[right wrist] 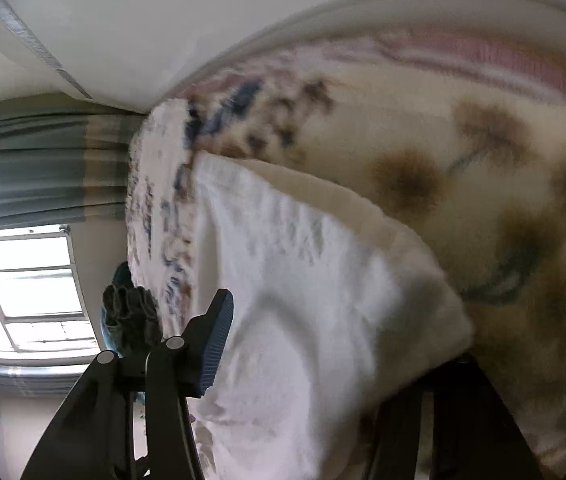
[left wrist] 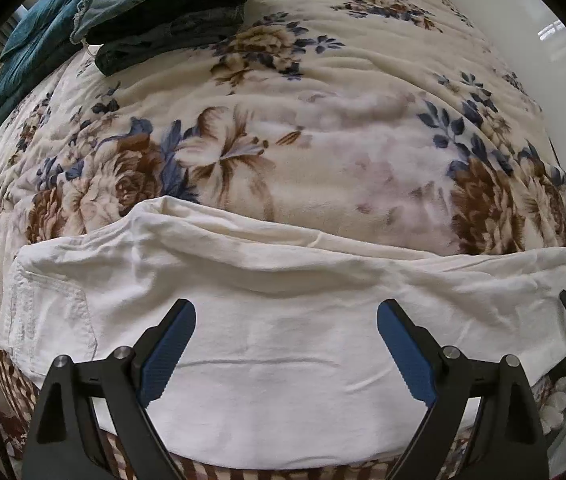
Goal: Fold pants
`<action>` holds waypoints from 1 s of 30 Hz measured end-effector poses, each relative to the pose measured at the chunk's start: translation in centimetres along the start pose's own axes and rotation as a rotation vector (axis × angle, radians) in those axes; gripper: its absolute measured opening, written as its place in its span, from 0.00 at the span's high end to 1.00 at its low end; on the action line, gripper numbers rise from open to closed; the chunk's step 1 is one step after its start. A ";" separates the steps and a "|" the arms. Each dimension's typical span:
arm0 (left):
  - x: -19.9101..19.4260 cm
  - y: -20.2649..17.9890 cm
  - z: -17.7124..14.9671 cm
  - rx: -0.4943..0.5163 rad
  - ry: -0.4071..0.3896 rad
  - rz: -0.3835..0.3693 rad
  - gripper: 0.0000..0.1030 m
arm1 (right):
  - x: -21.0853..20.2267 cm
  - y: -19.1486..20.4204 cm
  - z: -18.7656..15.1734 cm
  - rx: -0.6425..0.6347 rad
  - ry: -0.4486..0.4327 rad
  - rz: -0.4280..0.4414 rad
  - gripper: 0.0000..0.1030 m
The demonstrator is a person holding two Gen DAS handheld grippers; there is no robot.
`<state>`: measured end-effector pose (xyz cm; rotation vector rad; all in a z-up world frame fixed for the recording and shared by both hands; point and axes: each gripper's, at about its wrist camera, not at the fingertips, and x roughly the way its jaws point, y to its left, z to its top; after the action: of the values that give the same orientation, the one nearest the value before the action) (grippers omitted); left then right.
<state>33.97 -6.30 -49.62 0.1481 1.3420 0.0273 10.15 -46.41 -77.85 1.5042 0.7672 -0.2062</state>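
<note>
While white pants (left wrist: 283,320) lie crosswise, left tool (left wrist: 286,322) gapes above; right tool (right wrist: 323,344) state unclear.

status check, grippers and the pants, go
Left gripper open, above white pants. Right gripper around the pants' end, grip unclear. Pants flat on floral blanket; folded dark clothes well clear.

Left view: you look steeply down, close over the white pants (left wrist: 283,320).
Right view: tilted, very close.
Shared: pants, flowered blanket (left wrist: 283,140).
</note>
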 end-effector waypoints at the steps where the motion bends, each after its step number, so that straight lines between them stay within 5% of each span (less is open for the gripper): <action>1: 0.0 0.0 -0.1 0.008 -0.004 0.023 0.10 | -0.2 -0.1 0.0 0.000 -0.006 -0.002 0.51; 2: -0.1 0.0 -0.3 0.021 -0.013 0.037 0.10 | -0.4 0.1 -0.1 -0.012 -0.019 -0.021 0.61; 3: -0.4 0.2 -0.4 0.033 -0.028 0.048 0.10 | -0.9 0.4 -0.4 -0.032 -0.036 -0.052 0.85; 4: -0.8 0.4 -0.4 0.035 -0.046 0.053 0.10 | -1.1 0.8 -0.6 -0.046 -0.047 -0.062 0.89; 10: -2.0 3.2 -0.4 0.015 -0.074 -0.019 0.10 | -3.7 5.8 -3.8 -0.173 -0.128 -0.087 0.92; 17: -1.8 9.7 -1.6 -0.091 -0.026 -0.058 0.09 | -4.0 17.8 -13.2 -0.522 -0.103 -0.117 0.92; 22: -2.6 16.0 -3.1 -0.153 -0.036 -0.042 0.09 | 1.4 23.9 -23.5 -0.767 -0.007 -0.200 0.92; 30: -3.9 26.4 -5.3 -0.245 -0.069 0.031 0.09 | 14.1 24.9 -42.0 -1.122 0.187 -0.354 0.93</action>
<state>29.64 19.91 -43.78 -0.0372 1.2565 0.2102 21.25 0.13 -60.82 0.3225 1.0474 0.1096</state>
